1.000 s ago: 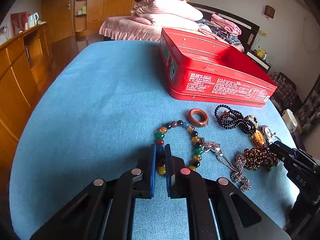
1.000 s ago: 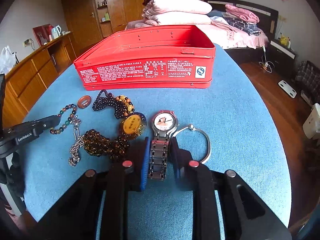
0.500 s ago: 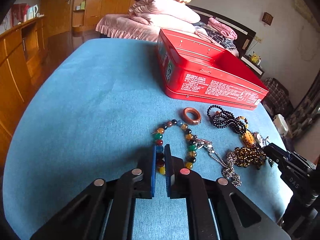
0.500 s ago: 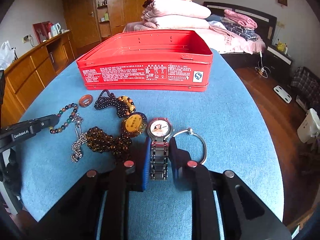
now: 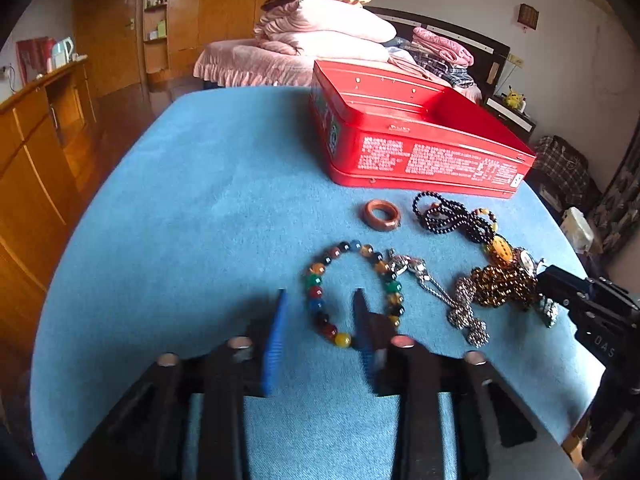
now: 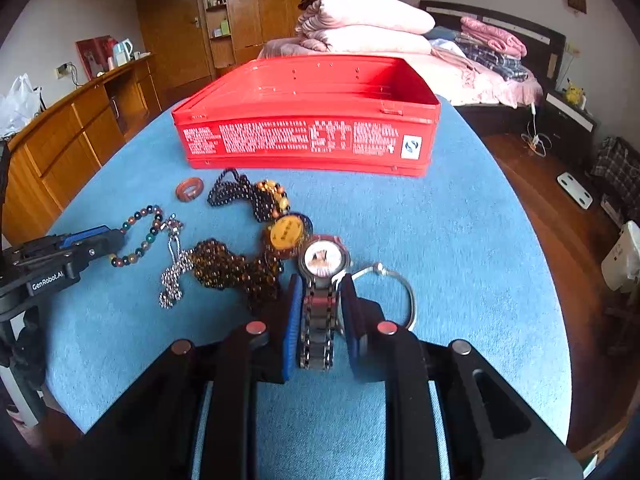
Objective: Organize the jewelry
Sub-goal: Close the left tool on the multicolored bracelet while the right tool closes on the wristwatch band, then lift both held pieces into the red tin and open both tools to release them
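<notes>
Left gripper (image 5: 320, 320): fingers spread, straddling the near arc of the multicolour bead bracelet (image 5: 352, 288), which lies flat on the blue bench (image 5: 200, 200). No pad touches a bead; nothing is held. Straddling one side of the loop looks like the setup for a pinch across the string rather than a scoop.

Right gripper (image 6: 320, 316): fingers set close on either side of the metal band of the wristwatch (image 6: 322, 272), dial pointing away toward the tin. Whether the pads actually press the band cannot be told; a thin gap seems to show on each side. The band offers flat, parallel sides, so gripping there rather than at the round dial makes sense.

Other pieces, all on the bench between the grippers and the tin: brown ring (image 5: 384, 216), black bead necklace (image 5: 452, 220), amber bead heap with yellow pendant (image 6: 240, 268), silver chain (image 6: 172, 276), silver bangle (image 6: 396, 292) lying just beside the right finger.

Red tin (image 6: 312, 128): open, interior appears empty, standing at the far side of the bench. Judged the destination.

Clearance: bench open to the left of the bracelet and to the right of the bangle. The tin's near wall must be cleared on approach. The amber heap touches the watch's left side and may drag along
</notes>
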A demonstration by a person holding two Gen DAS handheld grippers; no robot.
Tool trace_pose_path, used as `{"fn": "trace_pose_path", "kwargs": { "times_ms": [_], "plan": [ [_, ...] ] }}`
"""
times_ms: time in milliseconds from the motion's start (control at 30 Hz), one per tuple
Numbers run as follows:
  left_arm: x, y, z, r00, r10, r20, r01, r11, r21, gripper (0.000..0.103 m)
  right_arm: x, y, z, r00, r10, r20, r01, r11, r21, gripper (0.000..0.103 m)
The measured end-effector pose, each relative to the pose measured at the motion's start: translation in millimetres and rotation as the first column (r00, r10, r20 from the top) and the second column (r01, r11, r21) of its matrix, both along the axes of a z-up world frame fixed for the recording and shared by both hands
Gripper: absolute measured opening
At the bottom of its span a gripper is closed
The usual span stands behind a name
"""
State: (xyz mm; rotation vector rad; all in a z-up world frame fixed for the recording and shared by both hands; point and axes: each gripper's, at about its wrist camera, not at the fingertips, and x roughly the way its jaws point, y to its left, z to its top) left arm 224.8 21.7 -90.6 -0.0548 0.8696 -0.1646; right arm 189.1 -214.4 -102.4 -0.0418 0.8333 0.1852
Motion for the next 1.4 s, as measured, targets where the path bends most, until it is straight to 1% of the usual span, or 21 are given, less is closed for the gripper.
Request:
{"fn": "trace_pose_path", "kwargs": {
  "times_ms": [33,100,133,167,233,367,433,567,700,767,933,1067,1100,1167,1200,1400],
  "plan": [
    [3.2,0.1,0.7,1.000,0.001,0.002,-0.001,1.000,0.010,0.038,2.0,0.6,2.5,1.000,0.005,0.006,-0.005,1.000,0.000,0.020],
    [10.0,2.1,1.7,1.000,0.001,0.000,-0.001,1.000,0.012,0.038,6.4,1.1,5.6,1.000,0.006,0.011,-0.006,1.000,-0.003,0.026],
    [14.1,1.6,0.7,1.000,-0.002,-0.007,0.002,1.000,0.016,0.038,10.8,3.5,5.6,1.000,0.017,0.003,-0.017,1.000,-0.014,0.036],
    [17.0,1.0,-0.6,1.000,-0.002,-0.012,0.002,1.000,0.022,0.038,14.6,5.2,4.4,1.000,0.017,-0.005,-0.017,0.999,-0.029,0.038],
    [19.9,0.4,-3.8,1.000,-0.001,-0.019,0.002,0.999,0.035,0.038,20.2,6.2,-0.5,1.000,0.001,-0.019,-0.002,0.999,-0.048,0.038],
    [23.7,-3.1,-6.0,1.000,-0.010,-0.011,0.010,0.998,0.061,0.040,24.8,5.7,-7.7,0.999,-0.005,-0.035,0.003,0.998,-0.060,0.038],
    [22.9,-3.4,-6.8,1.000,-0.014,-0.012,0.015,0.998,0.062,0.040,24.6,5.5,-8.1,0.999,0.002,-0.036,-0.004,0.998,-0.059,0.038],
    [21.9,-4.7,-7.0,0.999,-0.038,-0.020,0.039,0.999,0.038,0.039,23.2,8.3,-9.9,0.999,0.017,-0.039,-0.021,0.996,-0.081,0.038],
    [24.1,-9.1,-7.5,0.999,-0.039,-0.022,0.040,0.998,0.051,0.039,31.7,3.3,-12.4,0.998,0.026,-0.057,-0.029,0.998,-0.051,0.037],
    [23.7,-9.3,-7.6,0.999,-0.041,-0.022,0.042,0.998,0.051,0.039,30.5,0.9,-11.7,0.998,0.029,-0.060,-0.032,0.998,-0.048,0.032],
    [22.4,-10.1,-7.4,0.999,-0.044,-0.021,0.045,0.998,0.055,0.039,23.4,-5.5,-11.9,0.998,0.023,-0.057,-0.025,0.999,-0.031,0.032],
    [23.3,-15.1,-7.6,0.999,-0.042,-0.021,0.043,0.998,0.052,0.040,24.5,-0.3,-12.7,0.999,0.012,-0.050,-0.015,0.998,-0.054,0.032],
    [22.7,-14.8,-7.5,0.999,-0.039,-0.020,0.040,0.998,0.048,0.037,24.2,-0.6,-12.7,0.999,0.010,-0.047,-0.013,0.999,-0.052,0.032],
    [21.0,-13.1,-7.0,0.999,-0.041,-0.019,0.041,0.999,0.029,0.011,24.2,-2.0,-12.2,0.999,0.007,-0.044,-0.008,0.999,-0.042,0.031],
    [19.3,-10.6,-7.0,0.999,-0.039,-0.022,0.039,0.999,0.012,0.008,23.1,-2.3,-11.4,0.999,0.004,-0.040,-0.006,0.999,-0.040,0.031],
    [10.7,-2.4,-4.5,0.999,-0.036,-0.015,0.035,0.997,-0.066,0.008,13.2,0.1,-2.7,1.000,0.009,-0.003,-0.009,0.999,-0.036,0.031]
  ]
}}
